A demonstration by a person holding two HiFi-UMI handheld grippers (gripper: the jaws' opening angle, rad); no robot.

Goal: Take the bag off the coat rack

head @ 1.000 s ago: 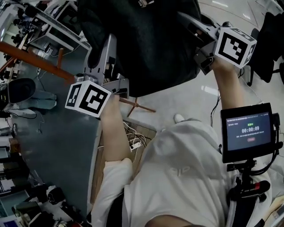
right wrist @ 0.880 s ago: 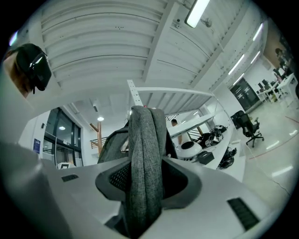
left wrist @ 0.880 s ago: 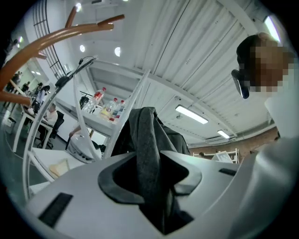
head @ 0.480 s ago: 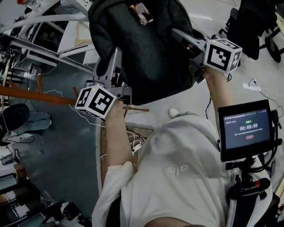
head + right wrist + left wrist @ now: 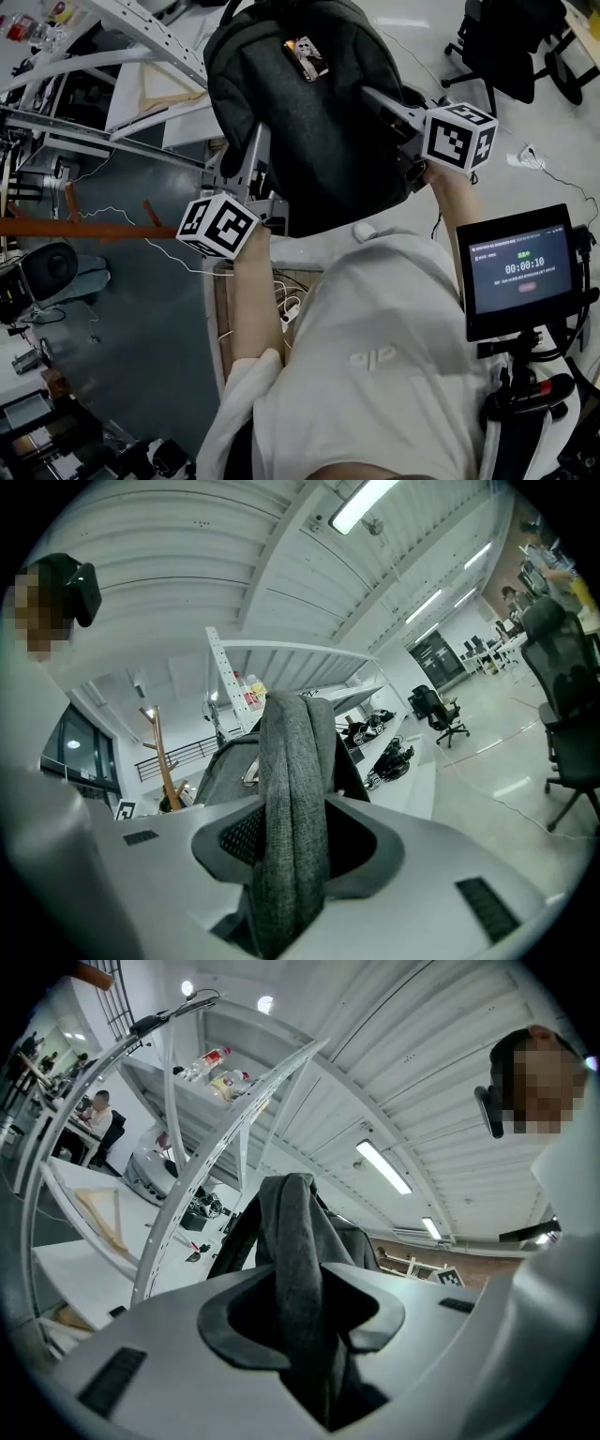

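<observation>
In the head view the jaw tips of the left gripper [image 5: 248, 155] and the right gripper [image 5: 382, 98] are lost against the dark fabric of the bag [image 5: 309, 122], so their grip cannot be read there. The bag's top is cut off by the upper border of that view. What is hidden there is supplied by the gripper views. In the left gripper view the left gripper [image 5: 300, 1321] is seen clamped on a grey strap [image 5: 295, 1241] that runs up between its jaws. In the right gripper view the right gripper [image 5: 292, 855] is likewise closed on a second grey strap [image 5: 292, 780], with part of the bag's body seen behind it. The bag is held up between the two grippers in front of the person, apart from the coat rack [image 5: 66, 229]. Of the rack only an orange-brown pole with pegs is shown in the head view, cut off at the left edge. In the right gripper view the coat rack [image 5: 159, 752] is seen small and upright in the background. A mounted screen [image 5: 520, 272] is shown by the head view alone.
</observation>
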